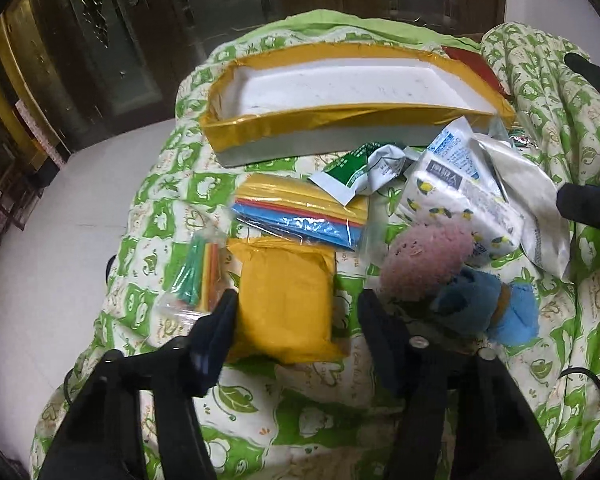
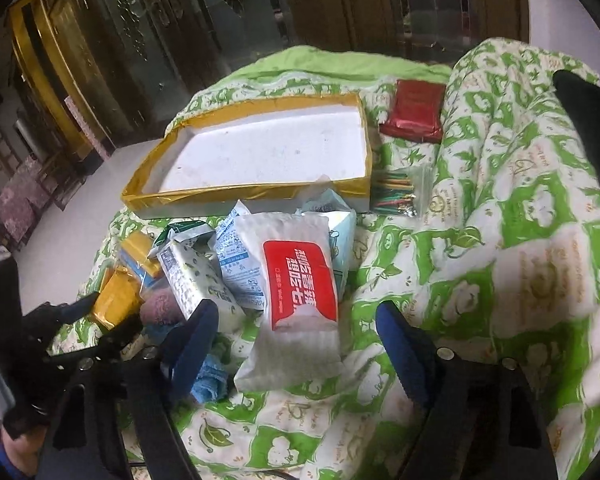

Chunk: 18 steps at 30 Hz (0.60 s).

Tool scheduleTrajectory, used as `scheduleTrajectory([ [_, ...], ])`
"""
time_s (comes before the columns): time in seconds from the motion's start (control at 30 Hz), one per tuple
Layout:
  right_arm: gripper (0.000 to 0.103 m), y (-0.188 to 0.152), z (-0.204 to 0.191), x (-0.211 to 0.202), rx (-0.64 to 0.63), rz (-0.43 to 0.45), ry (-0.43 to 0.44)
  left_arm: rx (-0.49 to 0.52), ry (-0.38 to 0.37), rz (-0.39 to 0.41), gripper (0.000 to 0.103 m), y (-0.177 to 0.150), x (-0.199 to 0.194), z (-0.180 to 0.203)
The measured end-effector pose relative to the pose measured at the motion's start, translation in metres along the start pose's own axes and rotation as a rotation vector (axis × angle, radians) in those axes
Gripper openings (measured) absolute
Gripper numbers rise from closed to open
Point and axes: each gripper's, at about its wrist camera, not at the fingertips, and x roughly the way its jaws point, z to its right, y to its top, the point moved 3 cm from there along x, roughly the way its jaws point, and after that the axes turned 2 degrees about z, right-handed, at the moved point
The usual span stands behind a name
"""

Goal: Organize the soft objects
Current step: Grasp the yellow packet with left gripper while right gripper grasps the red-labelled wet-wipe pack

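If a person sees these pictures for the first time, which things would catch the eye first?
Probably the empty white tray with gold-taped rim, lying on the green-patterned quilt. In front of it sits a heap of soft packets, with a white pouch with a red label on top near the right tool. A yellow packet lies between the left tool's fingers.

Left gripper (image 1: 296, 304) straddles yellow packet (image 1: 286, 304) on green quilt (image 1: 292, 420); foam tray (image 1: 328, 136) beyond.
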Motion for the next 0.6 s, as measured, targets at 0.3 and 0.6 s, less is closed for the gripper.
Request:
scheduleTrajectory([
  [0.3,0.054,0.017,0.010,0.046,0.042,-0.151,0.057,-0.147,-0.130,0.013,0.044,-0.003,-0.005,-0.020],
  [0.6,0.045,0.014,0.015,0.038,0.083,-0.115,0.117,-0.214,-0.216,0.030,0.044,-0.009,-0.015,-0.025],
])
